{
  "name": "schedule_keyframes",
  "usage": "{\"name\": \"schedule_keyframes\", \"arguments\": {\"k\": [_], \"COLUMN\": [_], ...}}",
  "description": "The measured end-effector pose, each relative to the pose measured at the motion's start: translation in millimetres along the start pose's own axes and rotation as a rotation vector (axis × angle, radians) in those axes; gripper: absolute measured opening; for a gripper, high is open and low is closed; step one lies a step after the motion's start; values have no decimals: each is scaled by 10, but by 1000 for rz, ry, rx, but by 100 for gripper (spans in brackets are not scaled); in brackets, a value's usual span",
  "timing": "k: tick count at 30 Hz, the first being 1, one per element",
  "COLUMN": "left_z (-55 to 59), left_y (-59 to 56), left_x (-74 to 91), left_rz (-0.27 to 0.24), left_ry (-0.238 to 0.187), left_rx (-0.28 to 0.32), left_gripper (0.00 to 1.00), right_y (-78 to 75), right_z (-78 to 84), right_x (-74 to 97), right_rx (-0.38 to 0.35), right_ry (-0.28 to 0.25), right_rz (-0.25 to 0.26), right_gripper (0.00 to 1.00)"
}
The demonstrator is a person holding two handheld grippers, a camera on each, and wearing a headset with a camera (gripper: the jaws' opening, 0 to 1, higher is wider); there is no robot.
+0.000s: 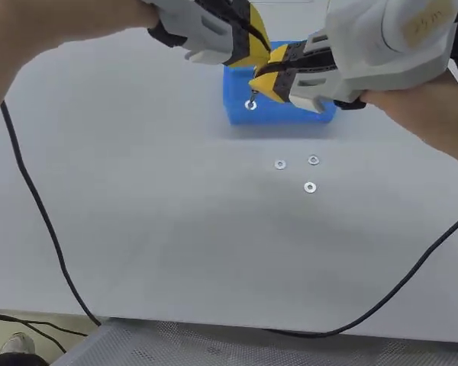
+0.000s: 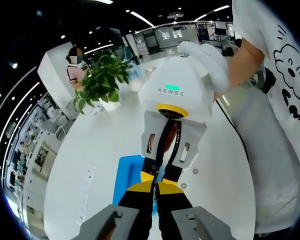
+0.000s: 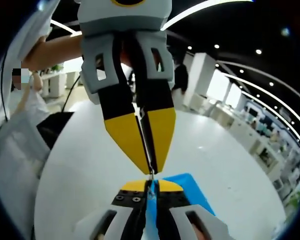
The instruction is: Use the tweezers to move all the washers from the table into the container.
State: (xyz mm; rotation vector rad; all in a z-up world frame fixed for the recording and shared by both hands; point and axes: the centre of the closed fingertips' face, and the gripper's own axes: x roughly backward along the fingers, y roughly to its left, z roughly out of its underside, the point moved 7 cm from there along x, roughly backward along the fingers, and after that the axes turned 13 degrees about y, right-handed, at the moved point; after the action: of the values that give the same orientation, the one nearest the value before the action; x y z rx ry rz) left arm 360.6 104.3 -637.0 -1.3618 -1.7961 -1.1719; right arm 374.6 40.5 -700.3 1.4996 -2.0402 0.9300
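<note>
Left tongs (image 1: 258, 52) and right tongs (image 1: 267, 85) both grip the tweezers (image 3: 148, 145). A washer (image 1: 249, 104) hangs at their tip over the container (image 1: 290, 116). Three washers (image 1: 310, 187) lie at five o'clock.

The left tongs (image 1: 257, 55) from 10 o'clock and right tongs (image 1: 266, 82) from 2 o'clock are meeting tip-to-tip, both pinching closed.

Bright, even overhead light; fisheye edges.
</note>
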Motion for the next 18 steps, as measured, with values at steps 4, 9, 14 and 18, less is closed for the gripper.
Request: {"name": "schedule_keyframes", "arguments": {"k": [4,9,14,18], "left_z": [-26,-14,31,70], "left_y": [68,135,193,223], "left_x": [-7,-74,-160,-236], "left_rz": [-17,-27,-26,-17], "left_ry": [-15,-7,5,10], "left_rx": [7,-7,-5,0], "left_gripper": [0,0,0,0], "right_y": [-101,-177,-295,-389], "right_z": [-8,13,114,221], "right_x": [7,-43,-149,-238], "right_rx": [-7,-1,-11,-7], "right_ry": [-6,1,13,27], "right_rz": [13,21,16,7], "right_gripper": [2,2,2,2]}}
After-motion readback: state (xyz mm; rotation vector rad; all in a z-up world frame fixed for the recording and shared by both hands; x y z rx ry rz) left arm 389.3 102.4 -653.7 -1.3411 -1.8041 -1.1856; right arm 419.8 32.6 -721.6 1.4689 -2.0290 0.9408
